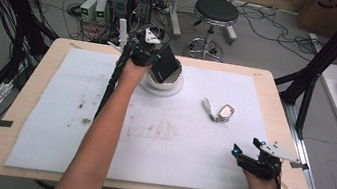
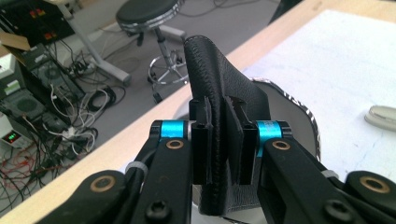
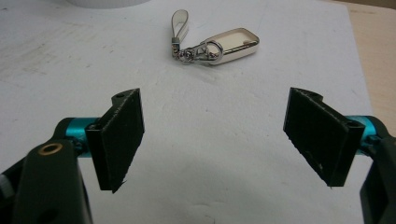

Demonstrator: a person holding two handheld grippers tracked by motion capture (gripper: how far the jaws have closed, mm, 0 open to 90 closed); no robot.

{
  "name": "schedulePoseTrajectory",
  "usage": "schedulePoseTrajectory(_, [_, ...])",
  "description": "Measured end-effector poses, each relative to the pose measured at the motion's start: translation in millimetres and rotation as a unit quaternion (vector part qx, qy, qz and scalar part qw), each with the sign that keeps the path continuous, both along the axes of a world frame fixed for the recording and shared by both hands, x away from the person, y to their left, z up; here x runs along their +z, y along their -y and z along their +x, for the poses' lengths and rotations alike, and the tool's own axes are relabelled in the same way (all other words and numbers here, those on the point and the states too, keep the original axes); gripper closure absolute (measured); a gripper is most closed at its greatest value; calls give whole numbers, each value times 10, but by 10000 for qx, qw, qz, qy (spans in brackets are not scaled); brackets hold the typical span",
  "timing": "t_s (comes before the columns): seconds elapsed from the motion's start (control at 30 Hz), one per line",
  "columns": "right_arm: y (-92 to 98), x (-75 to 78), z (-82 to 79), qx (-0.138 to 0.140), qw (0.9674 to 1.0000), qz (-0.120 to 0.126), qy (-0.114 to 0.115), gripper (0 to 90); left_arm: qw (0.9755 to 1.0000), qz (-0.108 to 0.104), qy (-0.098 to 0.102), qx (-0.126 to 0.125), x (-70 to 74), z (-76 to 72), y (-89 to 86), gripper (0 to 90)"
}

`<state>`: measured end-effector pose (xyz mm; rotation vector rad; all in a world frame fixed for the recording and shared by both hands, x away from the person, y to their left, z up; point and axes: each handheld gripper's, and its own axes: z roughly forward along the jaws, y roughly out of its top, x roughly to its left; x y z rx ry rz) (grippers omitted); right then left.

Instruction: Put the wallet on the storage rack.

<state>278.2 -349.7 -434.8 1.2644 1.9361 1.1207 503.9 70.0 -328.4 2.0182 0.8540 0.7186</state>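
A: Clamping the black leather wallet (image 2: 219, 93) over the white bowl (image 1: 170, 87), the left gripper (image 2: 223, 154) is holding it upright.

B: The right gripper (image 3: 212, 135) is gaping wide above the worktop (image 1: 50, 61), near the key fob (image 3: 219, 44).

We see a black wallet (image 2: 219, 93) of grained, matt leather with stitched edges, above a glossy white plate (image 1: 170, 88). Right of the plate lies a shiny metal key fob (image 3: 229, 46). The wooden worktop (image 1: 49, 64) carries a matt, stained white sheet (image 1: 174, 141).
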Motion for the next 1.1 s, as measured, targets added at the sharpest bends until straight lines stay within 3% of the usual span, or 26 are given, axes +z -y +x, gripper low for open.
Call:
schedulePoseTrajectory(0.03, [0, 0, 0, 0, 10000, 0, 0, 206, 10000, 0, 0, 0, 0, 0, 0, 799])
schedulePoseTrajectory(0.07, [-4, 2, -1, 11, 10000, -9, 15, 206, 9998, 58, -164, -7, -73, 21, 38, 783])
schedulePoseTrajectory(0.13, [-6, 8, -7, 23, 10000, -9, 16, 207, 9999, 88, -127, 20, -90, 19, 47, 707])
schedulePoseTrajectory(0.2, [-2, 10, -12, 23, 10000, -6, 30, 207, 9999, 51, -139, 76, -98, 17, 43, 566])
schedulePoseTrajectory(0.23, [-2, 10, -12, 23, 10000, -6, 30, 207, 9998, 58, -142, 142, -96, 14, 39, 566])
schedulePoseTrajectory(0.27, [2, 8, -11, 17, 10000, 3, 22, 206, 9997, 9, -122, 212, -61, -22, 3, 474])
schedulePoseTrajectory(0.3, [3, 7, -10, 21, 10000, 4, 22, 207, 9997, 9, -122, 212, -61, -22, 3, 438])
schedulePoseTrajectory(0.33, [2, 7, -8, 24, 10000, 2, 24, 207, 9996, -143, -73, 243, -13, -87, -51, 382])
schedulePoseTrajectory(0.37, [2, 7, -8, 24, 10000, 2, 24, 207, 9996, -143, -73, 243, -13, -87, -51, 348])
schedulePoseTrajectory(0.47, [-13, 8, 5, 45, 10000, -10, 30, 206, 9992, -359, 8, 190, 50, -211, -150, 322])
schedulePoseTrajectory(0.6, [-62, 17, 19, 107, 9999, -65, 45, 207, 9978, -658, 1, 67, 70, -452, -334, 271])
schedulePoseTrajectory(0.63, [-70, 22, 18, 104, 9999, -55, 36, 206, 9970, -768, -32, -31, 49, -577, -416, 266])
schedulePoseTrajectory(0.7, [-74, 26, 22, 109, 9999, -61, 48, 206, 9964, -845, -41, -68, 31, -642, -457, 258])
schedulePoseTrajectory(0.87, [-97, 34, 41, 125, 9999, -68, 57, 206, 9936, -1020, -331, -350, -124, -1000, -693, 225])
schedulePoseTrajectory(0.93, [-112, 32, 52, 141, 9999, -74, 57, 206, 9932, -1004, -333, -486, -180, -1172, -789, 212])
schedulePoseTrajectory(0.97, [-114, 31, 56, 148, 9999, -74, 46, 207, 9927, -1007, -307, -594, -236, -1341, -889, 212])
schedulePoseTrajectory(1.0, [-114, 31, 56, 148, 9999, -74, 46, 207, 9927, -1007, -307, -594, -236, -1341, -889, 211])
schedulePoseTrajectory(1.1, [-120, 22, 66, 156, 9998, -102, 21, 206, 9897, -1249, -300, -625, -352, -1622, -1094, 211])
